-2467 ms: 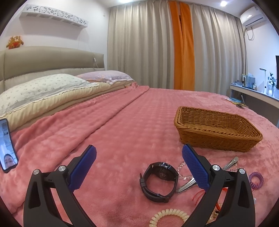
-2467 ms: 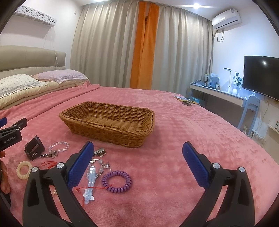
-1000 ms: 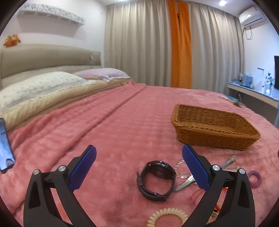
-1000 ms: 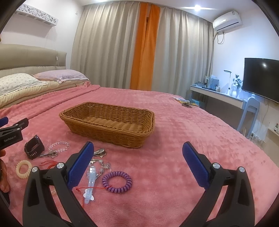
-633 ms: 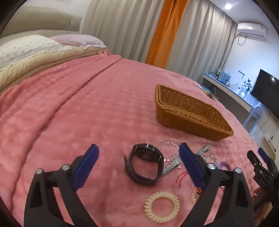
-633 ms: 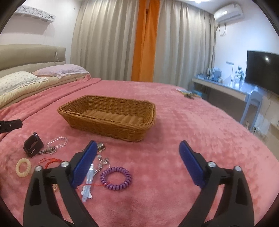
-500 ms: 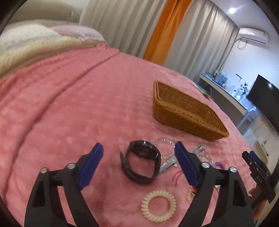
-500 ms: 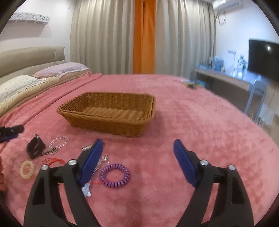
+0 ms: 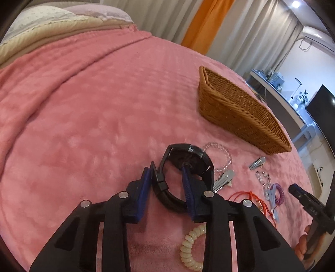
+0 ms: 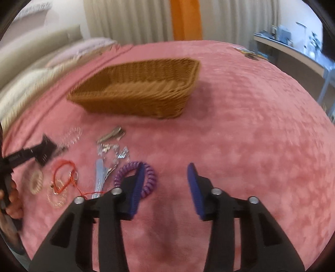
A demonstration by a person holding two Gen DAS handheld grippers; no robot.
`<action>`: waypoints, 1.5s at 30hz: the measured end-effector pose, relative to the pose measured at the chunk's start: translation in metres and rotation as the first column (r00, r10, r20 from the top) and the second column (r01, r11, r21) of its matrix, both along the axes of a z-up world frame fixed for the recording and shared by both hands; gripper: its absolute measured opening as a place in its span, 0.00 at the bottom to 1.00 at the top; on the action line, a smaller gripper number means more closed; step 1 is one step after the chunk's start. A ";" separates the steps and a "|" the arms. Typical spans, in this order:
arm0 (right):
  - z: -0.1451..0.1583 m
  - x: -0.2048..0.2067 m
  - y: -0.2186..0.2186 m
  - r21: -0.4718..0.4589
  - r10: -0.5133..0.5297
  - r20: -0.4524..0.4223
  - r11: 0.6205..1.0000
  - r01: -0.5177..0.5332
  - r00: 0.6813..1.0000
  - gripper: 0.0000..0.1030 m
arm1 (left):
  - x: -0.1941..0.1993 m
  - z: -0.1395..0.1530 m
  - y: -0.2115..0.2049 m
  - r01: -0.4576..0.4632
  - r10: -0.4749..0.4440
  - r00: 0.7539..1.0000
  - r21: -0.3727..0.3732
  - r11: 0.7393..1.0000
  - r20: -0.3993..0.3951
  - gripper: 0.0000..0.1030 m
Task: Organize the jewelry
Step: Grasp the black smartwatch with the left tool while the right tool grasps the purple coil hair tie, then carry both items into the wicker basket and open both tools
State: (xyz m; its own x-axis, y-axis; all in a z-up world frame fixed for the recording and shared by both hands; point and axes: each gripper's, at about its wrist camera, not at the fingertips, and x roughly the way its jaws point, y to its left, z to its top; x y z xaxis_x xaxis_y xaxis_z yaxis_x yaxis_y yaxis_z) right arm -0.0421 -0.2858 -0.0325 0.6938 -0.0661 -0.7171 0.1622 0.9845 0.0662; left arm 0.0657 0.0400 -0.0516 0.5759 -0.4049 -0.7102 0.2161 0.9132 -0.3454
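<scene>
A black watch (image 9: 188, 163) lies on the pink blanket. My left gripper (image 9: 166, 173) is down over it, one blue finger outside the strap and one inside the loop, pinching the strap. A wicker basket (image 9: 236, 110) stands beyond, also in the right wrist view (image 10: 142, 92). My right gripper (image 10: 165, 175) is open low over the blanket, its left finger at a purple coil hair tie (image 10: 146, 180). Nearby lie a clear bead bracelet (image 9: 222, 154), silver hair clips (image 9: 225, 180), a red cord (image 10: 65, 173) and a cream coil tie (image 9: 191, 249).
Pillows (image 9: 62, 18) lie at the bed's head on the far left. Curtains (image 9: 209, 23) hang behind. A desk (image 9: 278, 87) and a dark TV (image 9: 322, 104) stand to the right of the bed. The right wrist view is motion-blurred.
My left gripper has dropped onto the watch and narrowed around its strap. My right gripper has dipped down and left toward the purple tie, its jaws narrower than before.
</scene>
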 end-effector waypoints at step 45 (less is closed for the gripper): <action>0.098 0.089 -0.009 -0.056 -0.027 0.187 0.998 0.038 0.982 0.10 | 0.031 0.124 -0.107 0.036 -0.044 0.971 0.037 0.999 0.235 0.10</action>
